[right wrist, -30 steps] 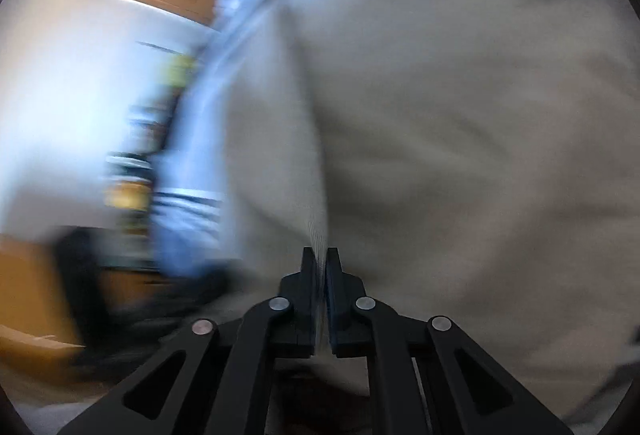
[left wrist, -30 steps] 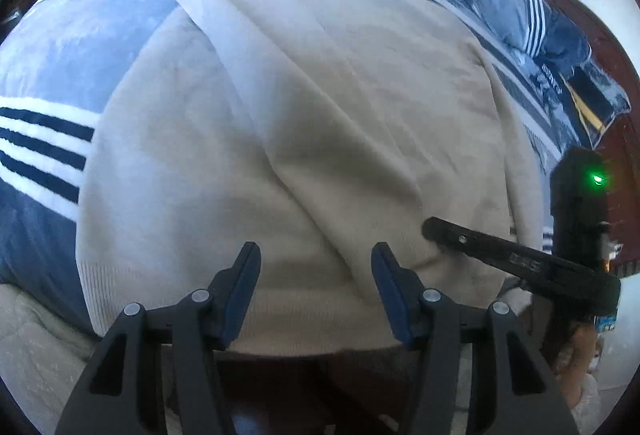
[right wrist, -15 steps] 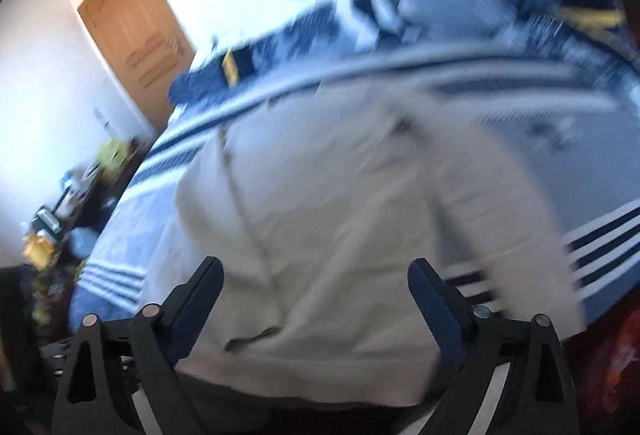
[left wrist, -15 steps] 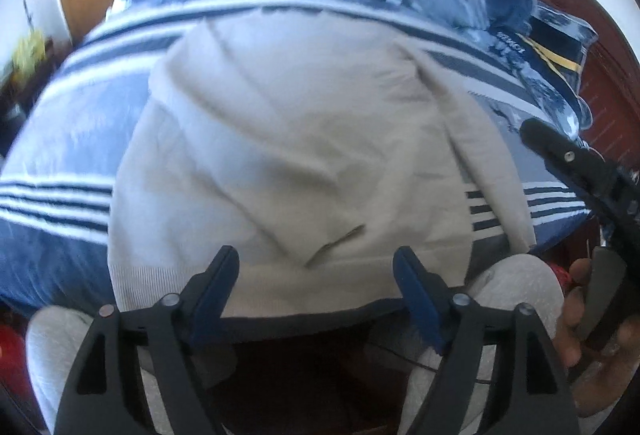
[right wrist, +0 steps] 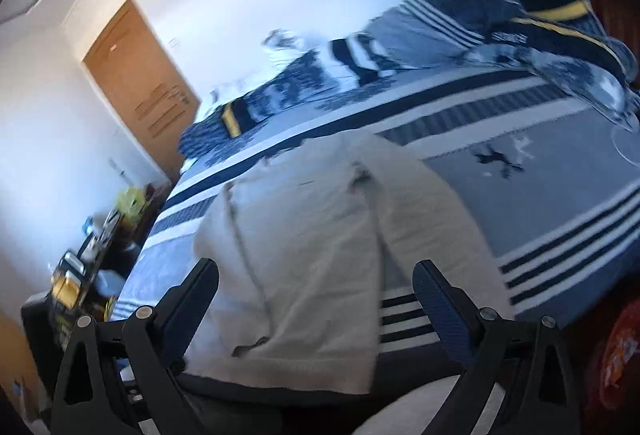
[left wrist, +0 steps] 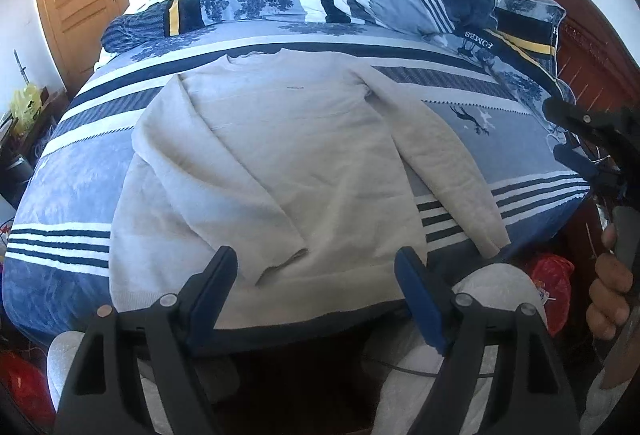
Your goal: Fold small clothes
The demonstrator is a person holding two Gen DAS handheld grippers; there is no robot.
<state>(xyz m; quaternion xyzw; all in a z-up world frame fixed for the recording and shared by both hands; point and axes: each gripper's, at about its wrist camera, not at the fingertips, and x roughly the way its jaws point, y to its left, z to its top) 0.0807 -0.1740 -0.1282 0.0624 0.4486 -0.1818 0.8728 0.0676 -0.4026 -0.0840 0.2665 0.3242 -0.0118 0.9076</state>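
So the beige sweater (left wrist: pixel 288 155) lies flat on the striped blue bed (left wrist: pixel 500 139), left sleeve folded across its body. Left hand-held gripper (left wrist: pixel 316 275) and right hand-held gripper (right wrist: pixel 316 291) both hover wide open at the near hem, gripping nothing.

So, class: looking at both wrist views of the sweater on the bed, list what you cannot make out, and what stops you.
- Small mark on the beige sweater chest, left wrist view: too small to read.
- Sweater hem: partly covered by the left gripper.
- Sweater texture, right wrist view: motion blur.
- Right gripper, left wrist view: cut off by the frame edge.
- Clutter beside the bed: blurred.
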